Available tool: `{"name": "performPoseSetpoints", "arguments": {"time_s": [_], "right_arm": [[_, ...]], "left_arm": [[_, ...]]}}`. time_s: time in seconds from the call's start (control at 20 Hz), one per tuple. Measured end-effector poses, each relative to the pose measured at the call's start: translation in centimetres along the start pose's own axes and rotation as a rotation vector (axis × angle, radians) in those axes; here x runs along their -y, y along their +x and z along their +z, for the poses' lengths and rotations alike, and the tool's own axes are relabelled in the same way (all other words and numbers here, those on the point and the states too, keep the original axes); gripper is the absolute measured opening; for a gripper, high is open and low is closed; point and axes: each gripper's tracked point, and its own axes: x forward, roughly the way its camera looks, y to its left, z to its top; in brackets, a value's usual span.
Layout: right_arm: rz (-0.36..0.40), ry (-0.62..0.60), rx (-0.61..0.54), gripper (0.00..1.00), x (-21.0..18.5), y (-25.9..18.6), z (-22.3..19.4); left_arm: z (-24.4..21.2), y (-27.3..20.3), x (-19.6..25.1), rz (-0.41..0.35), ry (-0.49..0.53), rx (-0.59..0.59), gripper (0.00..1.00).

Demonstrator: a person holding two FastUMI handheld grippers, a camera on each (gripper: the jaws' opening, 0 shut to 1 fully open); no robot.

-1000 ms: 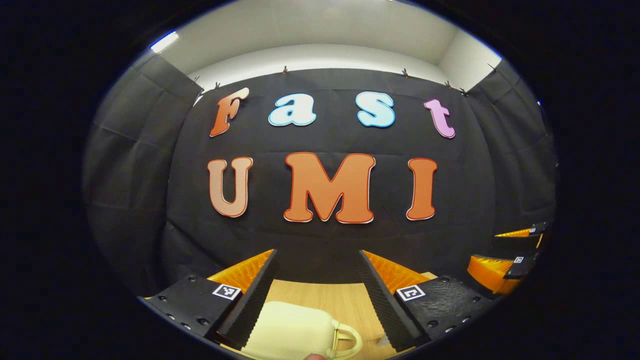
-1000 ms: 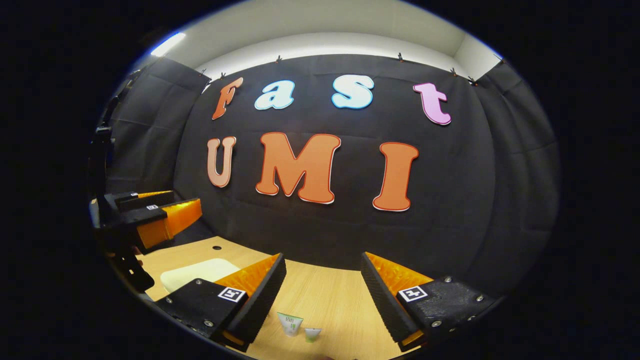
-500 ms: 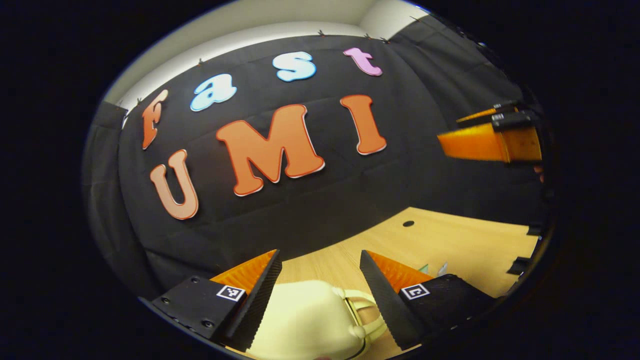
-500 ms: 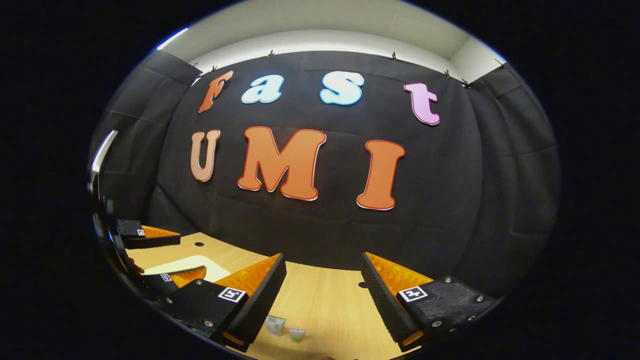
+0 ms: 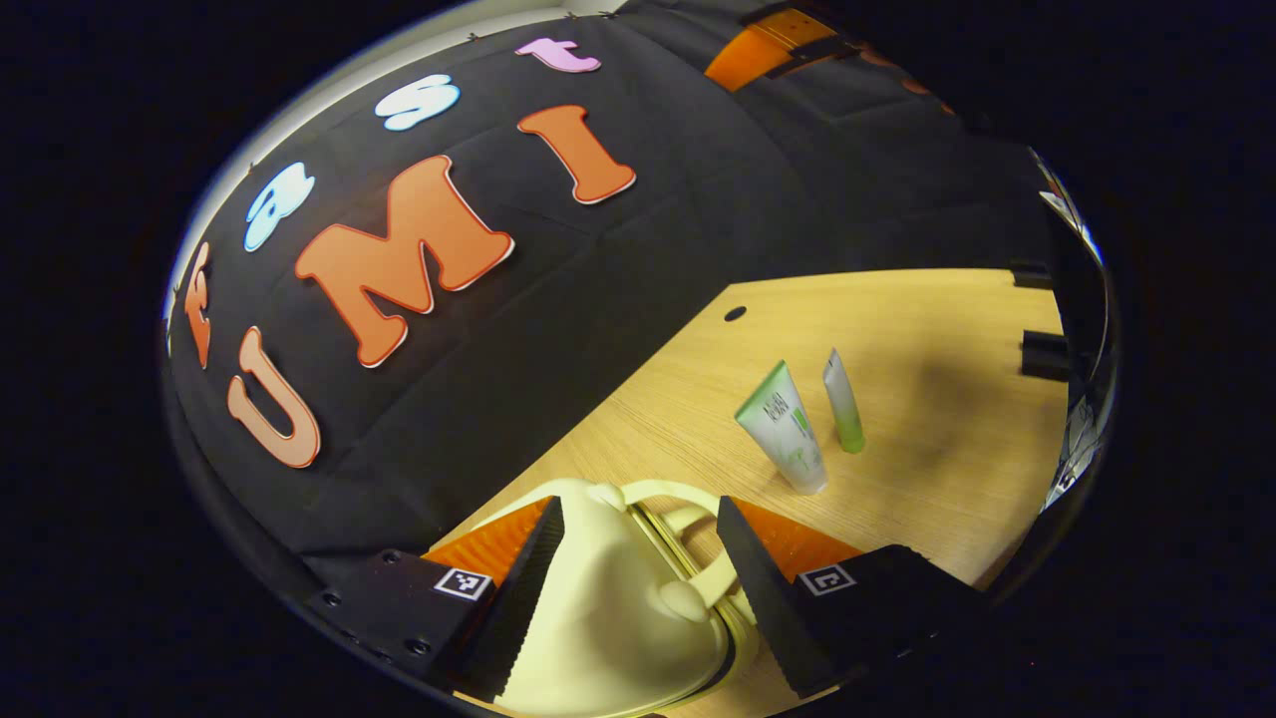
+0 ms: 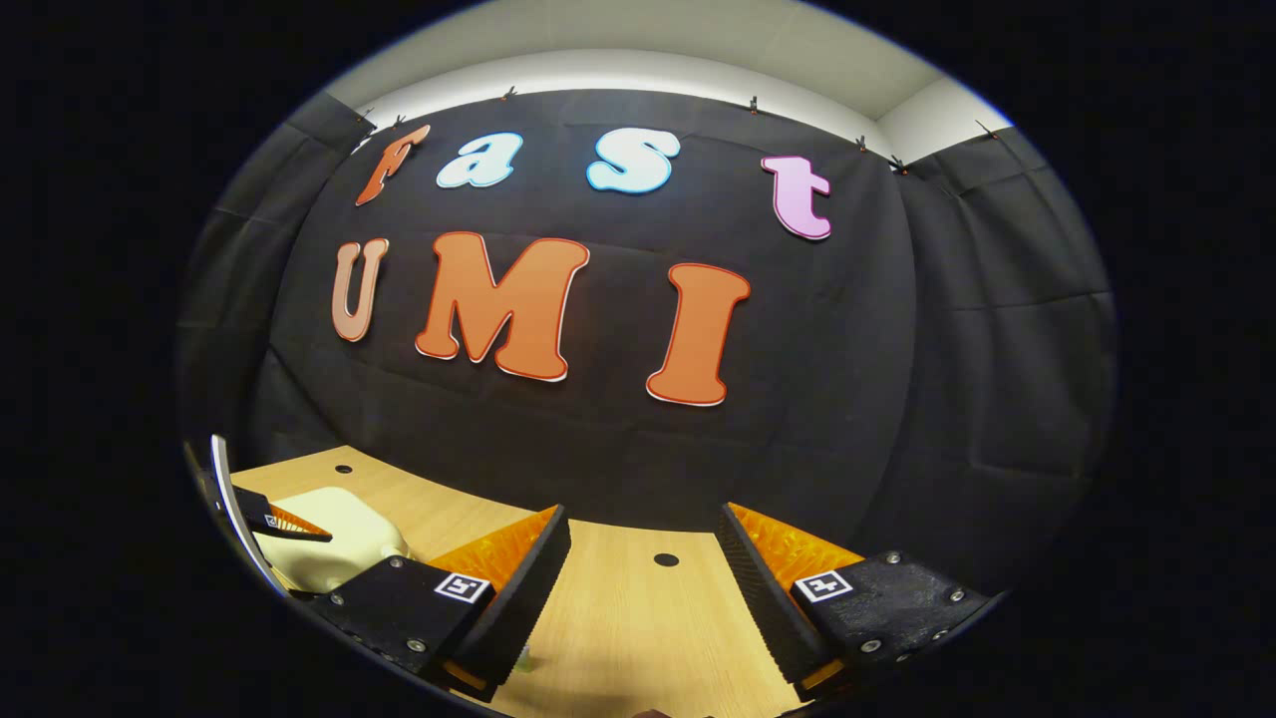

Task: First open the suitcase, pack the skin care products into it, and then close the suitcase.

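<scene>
My left tool [image 5: 638,538] hangs spread wide over the cream suitcase [image 5: 608,618], gripping nothing. The case sits closed at bottom centre of the left gripper view, its handle [image 5: 688,519] and seam running diagonally up between the fingers toward the right one. My guess: the opening move turns on that seam, so the left tool is the nearer one.

Two skin care tubes stand upright on the bench [image 5: 947,329] right of centre: the bigger tube [image 5: 785,429] and the slim tube [image 5: 843,401] just beside it, well apart from the case.

My right tool [image 6: 643,558] is spread open over bare bench, empty; there the suitcase [image 6: 334,534] lies at lower left.
</scene>
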Motion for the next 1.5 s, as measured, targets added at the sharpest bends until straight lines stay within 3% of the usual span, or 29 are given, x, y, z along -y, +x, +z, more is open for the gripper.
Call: {"name": "performPoseSetpoints", "arguments": {"time_s": [0.1,0.15,0.25,0.3,0.35,0.45,0.55,0.7,0.8,0.85,0.9,1.0,1.05,1.1,1.5], "right_arm": [[-0.01,0.016,-0.012,0.95,0.7,0.0,-0.5],[-0.016,0.023,-0.015,0.95,0.9,0.0,-0.7],[-0.023,0.032,-0.02,0.95,1.2,-0.1,-1.1],[-0.024,0.031,-0.022,0.95,1.3,-0.1,-1.3],[-0.024,0.029,-0.023,0.95,1.4,-0.2,-1.5],[-0.021,0.028,-0.03,0.95,1.5,-0.2,-1.8],[-0.023,0.032,-0.032,0.96,1.7,-0.3,-2.1],[-0.036,0.036,-0.032,0.95,2.2,-0.5,-2.2],[-0.042,0.042,-0.037,0.95,2.4,-0.6,-2.4],[-0.048,0.043,-0.039,0.95,2.5,-0.6,-2.4],[-0.052,0.045,-0.039,0.95,2.7,-0.7,-2.3],[-0.062,0.05,-0.034,0.95,2.8,-0.7,-2.1],[-0.064,0.054,-0.032,0.95,2.7,-0.7,-1.9],[-0.065,0.056,-0.029,0.95,2.6,-0.7,-1.8],[0.001,0.032,-0.022,0.95,-1.9,0.3,-1.0]], "left_arm": [[-0.5,0.4,1.1,-0.023,0.047,-0.021,0.92],[-1.1,0.6,1.6,-0.03,0.069,-0.042,0.95],[-2.5,0.9,2.5,-0.048,0.117,-0.089,0.94],[-3.2,1.1,2.9,-0.052,0.141,-0.106,0.82],[-3.7,1.3,3.2,-0.051,0.17,-0.126,0.87],[-4.5,2.0,3.5,-0.038,0.257,-0.153,0.87],[-4.8,2.6,4.1,-0.036,0.325,-0.169,0.75],[-5.2,4.1,4.5,-0.027,0.379,-0.2,0.72],[-5.3,4.9,5.1,-0.041,0.401,-0.209,0.56],[-5.6,4.9,5.3,-0.046,0.406,-0.227,0.43],[-5.8,5.4,5.5,-0.063,0.399,-0.243,0.24],[-5.1,5.0,5.5,-0.08,0.354,-0.233,0.16],[-4.0,4.7,4.6,-0.052,0.342,-0.193,0.17],[-3.5,4.8,3.7,-0.042,0.319,-0.186,0.04],[0.4,2.5,-1.6,0.03,-0.048,-0.096,0.04]]}}
